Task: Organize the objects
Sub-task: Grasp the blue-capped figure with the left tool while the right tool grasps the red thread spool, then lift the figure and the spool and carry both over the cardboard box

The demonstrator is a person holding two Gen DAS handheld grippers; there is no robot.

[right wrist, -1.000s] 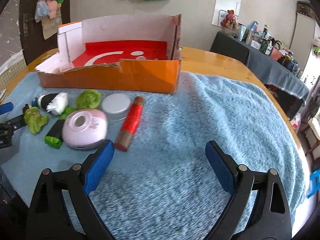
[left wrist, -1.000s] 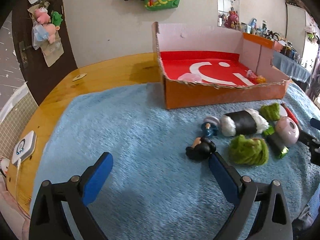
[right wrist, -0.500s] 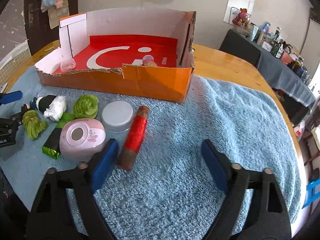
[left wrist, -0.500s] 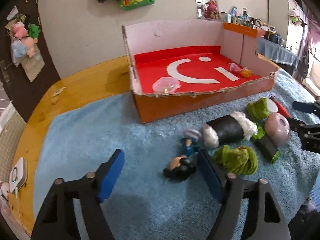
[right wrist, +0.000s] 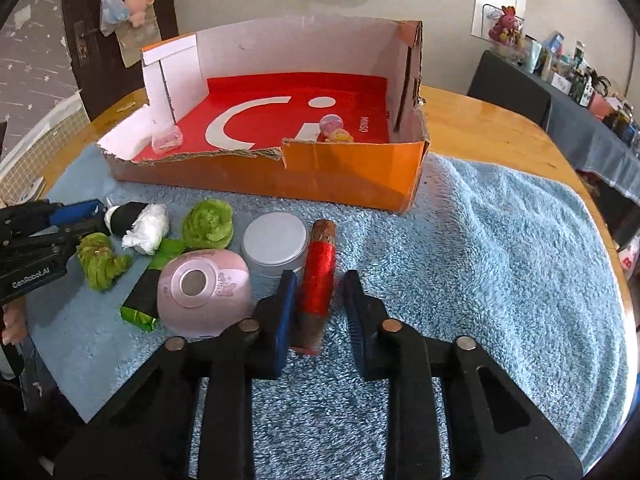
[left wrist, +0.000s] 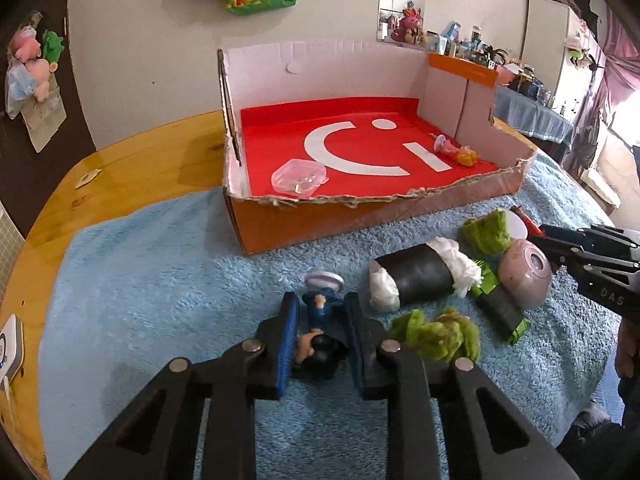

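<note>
On the blue towel (left wrist: pixel 152 280) lies a small figurine (left wrist: pixel 316 350) with black hair and a blue body. My left gripper (left wrist: pixel 320 300) is shut on it, a pad against each side. A red thread spool (right wrist: pixel 320 256) lies between the fingers of my right gripper (right wrist: pixel 318 280). Those jaws are closing, and a sliver of towel still shows beside the right finger. The orange cardboard box (left wrist: pixel 304 224) with a red floor stands behind, holding a clear plastic case (left wrist: pixel 298 176) and two tiny toys (left wrist: pixel 456 152).
Between the grippers lie a black roll with white ends (left wrist: pixel 424 278), two green fuzzy clumps (left wrist: pixel 436 336), a pink round case (right wrist: pixel 204 288), a green-black packet (left wrist: pixel 502 312) and a white round tin (right wrist: pixel 274 240). A white device (left wrist: pixel 10 344) sits at the wooden table's left edge.
Both grippers stood wide open and have closed in. The left came forward around the figurine and shut on it. The right drew in around the red spool.
</note>
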